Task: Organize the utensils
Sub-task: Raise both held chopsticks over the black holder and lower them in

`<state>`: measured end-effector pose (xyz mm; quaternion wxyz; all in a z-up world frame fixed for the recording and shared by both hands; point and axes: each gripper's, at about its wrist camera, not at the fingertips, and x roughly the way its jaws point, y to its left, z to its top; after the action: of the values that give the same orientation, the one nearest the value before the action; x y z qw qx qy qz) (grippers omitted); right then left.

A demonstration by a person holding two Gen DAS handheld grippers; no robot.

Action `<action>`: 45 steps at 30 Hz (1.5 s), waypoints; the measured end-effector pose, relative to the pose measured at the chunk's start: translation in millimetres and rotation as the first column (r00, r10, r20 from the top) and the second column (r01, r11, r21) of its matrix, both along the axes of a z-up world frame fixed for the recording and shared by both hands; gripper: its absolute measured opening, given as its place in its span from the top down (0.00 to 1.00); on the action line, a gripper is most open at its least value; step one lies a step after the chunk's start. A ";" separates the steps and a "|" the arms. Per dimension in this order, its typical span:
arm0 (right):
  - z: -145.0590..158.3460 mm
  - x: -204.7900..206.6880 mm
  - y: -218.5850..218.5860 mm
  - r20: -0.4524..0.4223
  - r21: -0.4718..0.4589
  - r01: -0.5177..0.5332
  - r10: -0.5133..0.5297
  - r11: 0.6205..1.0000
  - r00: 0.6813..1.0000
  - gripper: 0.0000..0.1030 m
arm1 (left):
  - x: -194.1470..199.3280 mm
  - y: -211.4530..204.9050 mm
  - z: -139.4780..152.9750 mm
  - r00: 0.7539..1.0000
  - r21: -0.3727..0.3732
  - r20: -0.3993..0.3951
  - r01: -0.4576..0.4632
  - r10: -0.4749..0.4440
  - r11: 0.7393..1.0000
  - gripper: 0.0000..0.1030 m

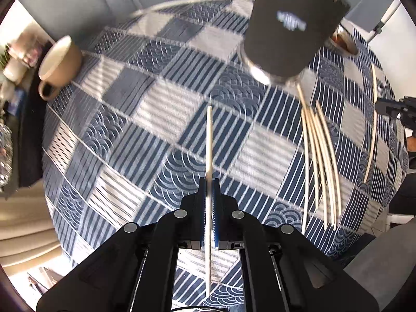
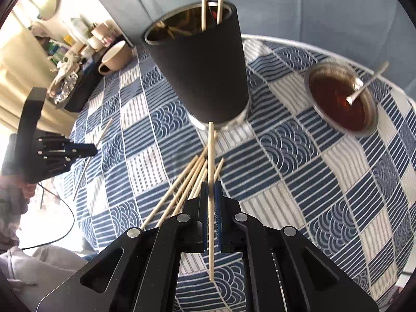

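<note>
My left gripper (image 1: 208, 182) is shut on a pale chopstick (image 1: 209, 140) that points ahead over the blue patterned tablecloth (image 1: 161, 109). My right gripper (image 2: 211, 186) is shut on another wooden chopstick (image 2: 211, 153), held above a loose bunch of chopsticks (image 2: 182, 184) on the cloth. The tall black cup (image 2: 200, 59) stands just beyond, with two chopsticks (image 2: 204, 10) upright inside. In the left wrist view the black cup (image 1: 291, 26) is at the upper right and the loose chopsticks (image 1: 319, 156) lie to the right. The left gripper (image 2: 91, 150) also shows at the left of the right wrist view.
A beige mug (image 1: 59, 65) stands at the table's far left edge. A metal bowl (image 2: 340, 98) of dark red sauce with a spoon (image 2: 364, 85) sits at the right. One stray chopstick (image 1: 373, 130) lies far right. Cluttered shelves (image 2: 72, 39) stand beyond the table.
</note>
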<state>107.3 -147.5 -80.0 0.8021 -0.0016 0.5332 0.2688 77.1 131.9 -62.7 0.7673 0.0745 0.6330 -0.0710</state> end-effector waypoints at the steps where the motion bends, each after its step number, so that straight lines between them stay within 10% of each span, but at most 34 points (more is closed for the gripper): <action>1: 4.4 1.0 0.1 0.012 0.006 -0.004 0.004 1.000 1.000 0.96 | 3.7 -0.7 6.6 1.000 0.001 0.016 -0.001 0.001 1.000 0.95; 25: 134.8 29.8 -2.7 0.304 0.134 -0.039 -0.003 0.990 0.953 0.96 | 65.9 -69.6 126.7 0.937 -0.035 0.346 0.062 -0.046 0.997 0.95; 45: 175.4 99.1 6.4 0.362 0.219 -0.006 -0.075 0.976 0.929 0.95 | 143.4 -88.5 161.6 0.829 -0.301 0.558 0.150 0.046 0.942 0.95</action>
<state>206.4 -141.1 95.5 0.8877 0.0446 0.3411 0.3059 220.5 43.4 98.9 0.9172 -0.0211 0.3583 -0.1731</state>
